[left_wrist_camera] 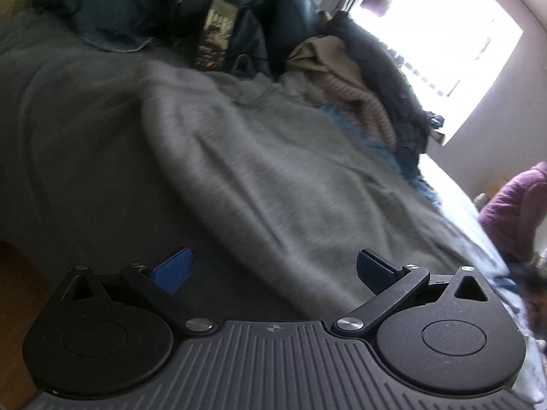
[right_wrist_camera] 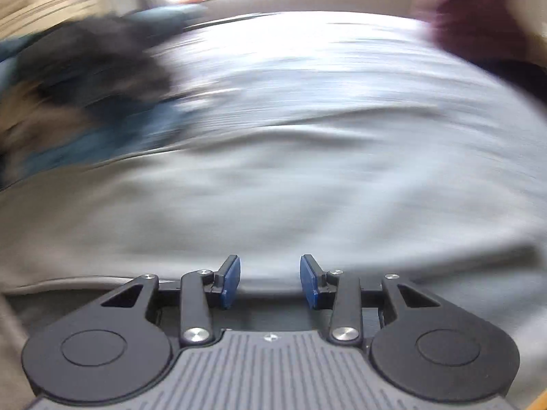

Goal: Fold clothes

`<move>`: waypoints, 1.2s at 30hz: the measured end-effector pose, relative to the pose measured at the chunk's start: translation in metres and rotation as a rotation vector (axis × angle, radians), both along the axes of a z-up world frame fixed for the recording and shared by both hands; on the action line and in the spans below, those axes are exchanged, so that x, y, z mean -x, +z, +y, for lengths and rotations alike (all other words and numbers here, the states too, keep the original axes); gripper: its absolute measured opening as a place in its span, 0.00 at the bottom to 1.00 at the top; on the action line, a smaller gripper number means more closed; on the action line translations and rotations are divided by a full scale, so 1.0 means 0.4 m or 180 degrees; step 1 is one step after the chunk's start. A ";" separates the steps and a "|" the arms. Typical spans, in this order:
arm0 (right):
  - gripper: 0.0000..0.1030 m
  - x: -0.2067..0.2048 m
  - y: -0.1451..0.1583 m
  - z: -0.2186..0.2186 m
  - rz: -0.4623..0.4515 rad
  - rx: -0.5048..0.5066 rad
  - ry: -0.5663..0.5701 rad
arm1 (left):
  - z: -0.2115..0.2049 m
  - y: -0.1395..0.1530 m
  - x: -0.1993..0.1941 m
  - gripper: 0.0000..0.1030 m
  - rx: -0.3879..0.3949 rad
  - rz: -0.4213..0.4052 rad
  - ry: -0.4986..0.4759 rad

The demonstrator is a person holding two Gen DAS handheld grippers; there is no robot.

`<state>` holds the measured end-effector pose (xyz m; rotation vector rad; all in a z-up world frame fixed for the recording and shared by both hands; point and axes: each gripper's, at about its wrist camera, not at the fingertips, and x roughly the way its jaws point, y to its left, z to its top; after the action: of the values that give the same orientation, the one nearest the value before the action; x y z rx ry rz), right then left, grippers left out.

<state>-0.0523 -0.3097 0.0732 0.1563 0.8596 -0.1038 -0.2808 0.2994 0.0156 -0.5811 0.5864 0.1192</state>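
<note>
A light grey garment (left_wrist_camera: pixel 256 171) lies spread and rumpled over a dark grey bedcover (left_wrist_camera: pixel 68 136). My left gripper (left_wrist_camera: pixel 273 270) hovers over its near edge, open wide, with nothing between its blue pads (left_wrist_camera: pixel 172 270). In the motion-blurred right wrist view the same pale grey cloth (right_wrist_camera: pixel 273 188) fills the middle. My right gripper (right_wrist_camera: pixel 270 280) stands just above it, open with a moderate gap and no fabric between its fingers (right_wrist_camera: pixel 230 280).
A heap of clothes lines the back of the bed: dark blue and black pieces (left_wrist_camera: pixel 136 7), a tan and striped one (left_wrist_camera: pixel 342 68), a blue one (right_wrist_camera: pixel 102 136). A bright window (left_wrist_camera: pixel 444 34) is behind. A maroon garment (left_wrist_camera: pixel 512 212) is at right, wooden floor (left_wrist_camera: pixel 13 290) at lower left.
</note>
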 end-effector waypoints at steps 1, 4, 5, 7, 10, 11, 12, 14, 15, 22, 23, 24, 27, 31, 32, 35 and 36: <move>0.41 0.047 0.021 -0.067 -0.0035 0.0013 -0.0214 | 0.001 -0.006 -0.004 1.00 -0.0011 0.0020 0.0029; 0.41 0.222 0.107 -0.182 -0.0310 -0.0171 -0.0417 | -0.003 -0.010 0.004 1.00 -0.0049 0.0051 0.0051; 0.41 0.286 0.135 -0.182 -0.0444 -0.0249 -0.0340 | -0.006 -0.008 0.002 1.00 -0.0072 0.0042 0.0045; 0.45 0.407 0.172 -0.143 -0.0703 -0.0342 -0.0065 | -0.012 -0.007 -0.001 1.00 -0.0107 0.0028 0.0037; 0.58 0.580 0.219 -0.079 -0.1064 -0.0453 0.0341 | -0.016 -0.020 -0.012 1.00 -0.0041 0.0065 0.0076; 0.59 0.613 0.210 -0.045 -0.1111 -0.0411 0.0453 | -0.017 -0.026 -0.015 1.00 -0.0013 0.0085 0.0088; 0.59 0.641 0.197 -0.011 -0.1139 -0.0361 0.0563 | -0.019 -0.032 -0.018 1.00 0.0005 0.0110 0.0101; 0.59 0.645 0.143 0.063 -0.1051 -0.0283 0.0729 | -0.032 -0.040 -0.019 1.00 -0.0017 0.0152 0.0116; 0.58 0.641 0.113 0.100 -0.0991 -0.0257 0.0799 | -0.040 -0.040 -0.020 1.00 -0.0066 0.0165 0.0123; 0.56 0.589 -0.026 0.225 -0.0692 -0.0206 0.0998 | -0.103 -0.023 -0.028 0.99 -0.0341 0.0211 0.0086; 0.56 0.588 -0.033 0.221 -0.0685 -0.0150 0.1001 | -0.111 -0.021 -0.030 0.99 -0.0366 0.0202 0.0085; 0.56 0.590 -0.039 0.212 -0.0671 -0.0095 0.0988 | -0.118 -0.020 -0.032 0.99 -0.0398 0.0186 0.0105; 0.56 0.601 -0.057 0.142 -0.0573 0.0038 0.0683 | -0.126 -0.029 -0.040 0.99 -0.0440 0.0166 0.0189; 0.56 0.643 -0.057 -0.032 -0.0494 0.0099 -0.0091 | -0.123 -0.041 -0.044 0.98 -0.0461 0.0182 0.0286; 0.56 0.660 -0.052 -0.082 -0.0480 0.0126 -0.0334 | -0.125 -0.040 -0.042 0.98 -0.0491 0.0176 0.0307; 0.56 0.726 -0.027 -0.214 -0.0494 0.0083 -0.1033 | -0.127 -0.036 -0.034 0.98 -0.0525 0.0170 0.0369; 0.56 0.749 -0.017 -0.236 -0.0552 0.0033 -0.1133 | -0.128 -0.034 -0.031 0.98 -0.0525 0.0170 0.0387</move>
<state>-0.3519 -0.4040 0.0663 0.3034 0.6514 -0.4218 -0.2685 0.2483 0.0021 -0.4541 0.5867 0.2958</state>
